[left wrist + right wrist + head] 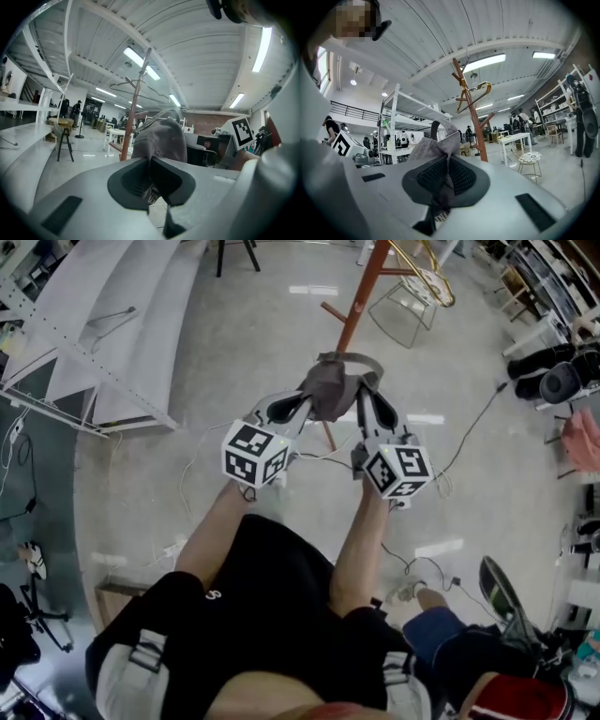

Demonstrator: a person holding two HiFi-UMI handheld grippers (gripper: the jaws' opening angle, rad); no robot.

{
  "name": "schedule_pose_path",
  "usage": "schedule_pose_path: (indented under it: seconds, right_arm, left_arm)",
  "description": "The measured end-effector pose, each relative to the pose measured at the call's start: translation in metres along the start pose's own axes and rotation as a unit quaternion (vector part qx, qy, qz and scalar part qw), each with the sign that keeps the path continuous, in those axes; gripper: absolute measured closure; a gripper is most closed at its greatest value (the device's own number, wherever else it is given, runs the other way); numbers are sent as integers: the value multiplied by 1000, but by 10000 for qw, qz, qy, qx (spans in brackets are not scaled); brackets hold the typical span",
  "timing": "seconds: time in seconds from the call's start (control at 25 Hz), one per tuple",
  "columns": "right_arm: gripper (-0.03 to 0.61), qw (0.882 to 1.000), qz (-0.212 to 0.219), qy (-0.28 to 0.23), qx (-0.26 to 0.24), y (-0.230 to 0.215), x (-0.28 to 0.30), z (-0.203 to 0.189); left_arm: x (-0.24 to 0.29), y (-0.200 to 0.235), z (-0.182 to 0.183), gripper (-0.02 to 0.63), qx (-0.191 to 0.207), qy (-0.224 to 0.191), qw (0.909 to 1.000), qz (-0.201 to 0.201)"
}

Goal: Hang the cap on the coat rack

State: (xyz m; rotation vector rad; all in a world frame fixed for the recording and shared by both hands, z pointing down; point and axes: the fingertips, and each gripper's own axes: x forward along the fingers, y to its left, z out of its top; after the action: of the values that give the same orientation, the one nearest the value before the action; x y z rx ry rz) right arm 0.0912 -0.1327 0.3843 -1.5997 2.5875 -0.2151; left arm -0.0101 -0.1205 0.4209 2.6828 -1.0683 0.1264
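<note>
A grey cap (pixel 336 385) hangs in the air between both grippers, in front of the brown wooden coat rack (pixel 361 298). My left gripper (pixel 302 409) is shut on the cap's left side, and the cap (pixel 161 138) bulges up beyond its jaws. My right gripper (pixel 366 401) is shut on the cap's right edge; there the cap (pixel 436 145) with its back strap rises out of the pinched jaws. The coat rack (pixel 133 105) stands a little beyond the cap, its pegs (pixel 459 77) higher up. A gold wire hanger (pixel 476 91) hangs on one peg.
A white metal shelving unit (pixel 103 324) stands at the left. A wire chair (pixel 408 306) sits behind the rack. Cables (pixel 469 437) trail over the shiny floor. Shoes and clutter (pixel 553 371) line the right side. White tables and a person (pixel 513 124) are further off.
</note>
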Motion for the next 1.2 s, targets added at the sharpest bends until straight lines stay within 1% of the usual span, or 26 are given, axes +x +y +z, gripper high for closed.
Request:
schedule_pose_path:
  seconds: [0.2,0.4,0.48,0.6,0.76,0.88,1.0,1.2]
  right_arm:
    - [575,9997,-183,166,47,-26,51,-7]
    - [575,9975,-371,593,-54,-57,100,-21]
    - [575,9960,-466,740,-168,-73,114,-17]
    - [575,9943,-582,832,-327,-91,131,-12]
    - [575,9927,-700,926,-325,-110,150,-15]
    - [575,9914,-733,1050,-276,-124,160,-20]
    - [575,9897,-761,1192,-203,-139,164,-27]
    - [575,9860,-791,1466,-22,-161,173,-49]
  left_arm:
    - [42,45,2,603,-188,128,9996,-143]
    - [88,87,-3,601,-517,233,9981,-238]
    - [109,95,1,603,-626,215,9975,-252]
    - [131,105,8,603,-670,172,9970,-338]
    - [155,120,9,603,-738,247,9961,-422]
    - [173,128,6,601,-814,375,9952,-396]
    - [192,129,0,601,-807,538,9947,-327]
    - [216,138,-18,601,-772,849,9933,-129]
